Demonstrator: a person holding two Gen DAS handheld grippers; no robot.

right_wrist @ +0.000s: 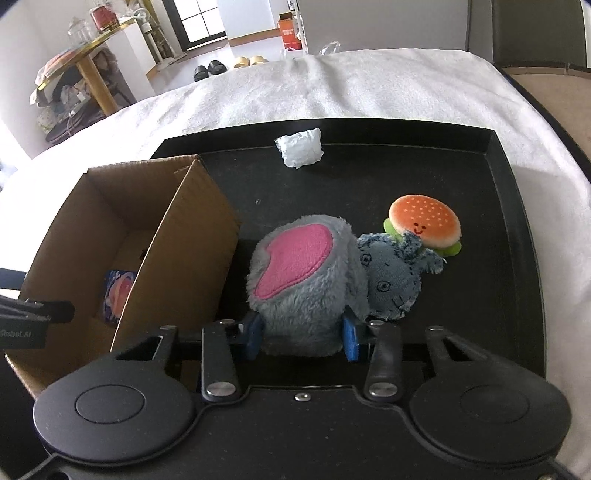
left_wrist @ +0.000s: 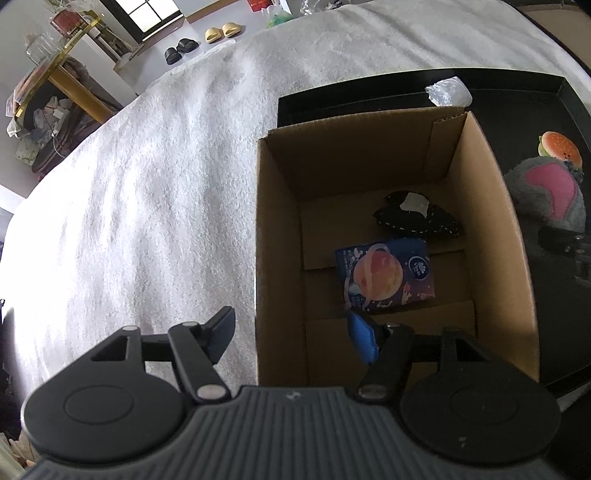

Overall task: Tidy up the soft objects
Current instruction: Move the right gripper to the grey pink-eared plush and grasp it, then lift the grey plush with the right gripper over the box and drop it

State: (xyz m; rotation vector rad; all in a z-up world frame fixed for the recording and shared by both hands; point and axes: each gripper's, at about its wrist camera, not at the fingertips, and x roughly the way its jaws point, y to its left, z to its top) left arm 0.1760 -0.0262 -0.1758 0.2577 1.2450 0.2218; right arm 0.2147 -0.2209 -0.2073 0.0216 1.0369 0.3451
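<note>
A grey plush toy (right_wrist: 306, 280) with a pink patch lies on the black tray (right_wrist: 517, 221), and my right gripper (right_wrist: 301, 336) is shut on its near end, both blue pads pressing into the fur. A small blue denim plush (right_wrist: 395, 280) and a burger plush (right_wrist: 424, 223) lie against it. An open cardboard box (left_wrist: 369, 166) holds a blue tissue pack (left_wrist: 386, 273) and a black fabric piece (left_wrist: 415, 216). My left gripper (left_wrist: 295, 339) is open astride the box's left wall, one finger outside and one inside, holding nothing.
A white crumpled packet (right_wrist: 300, 147) lies at the tray's far edge. The tray rests on a white fluffy cover (left_wrist: 147, 203). Beyond it are slippers (left_wrist: 221, 32) on the floor and a gold-rimmed table (left_wrist: 62, 66) with jars.
</note>
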